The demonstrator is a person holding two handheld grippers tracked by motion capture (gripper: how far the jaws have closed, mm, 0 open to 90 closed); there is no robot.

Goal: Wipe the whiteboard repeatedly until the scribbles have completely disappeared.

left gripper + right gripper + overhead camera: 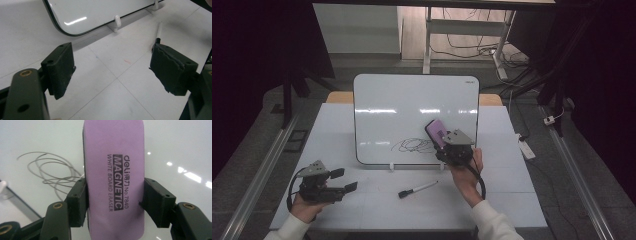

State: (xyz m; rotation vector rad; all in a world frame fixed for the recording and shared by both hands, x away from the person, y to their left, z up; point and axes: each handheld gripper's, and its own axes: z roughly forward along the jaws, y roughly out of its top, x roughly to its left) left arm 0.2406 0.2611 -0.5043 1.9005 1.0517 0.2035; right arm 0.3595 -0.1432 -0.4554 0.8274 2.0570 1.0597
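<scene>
While a whiteboard [412, 107] stands propped on the white table [377, 205], the right gripper [443, 136] pinches a purple magnetic whiteboard eraser [113, 177] between its jaws, held at the board's lower right just beside a scribble [413, 145]. The left gripper [343, 180] rests near the table's left edge, jaws spread wide and empty. A marker [417, 189] lies between the hands.

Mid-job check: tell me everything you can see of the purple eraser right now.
The eraser is a lilac, round-cornered block with a dark underside, printed "deli MAGNETIC WHITE BOARD ERASER No.7840". The right gripper clamps its long sides. It is held tilted at the whiteboard, just right of the scribble; whether it touches the board cannot be told.
</scene>
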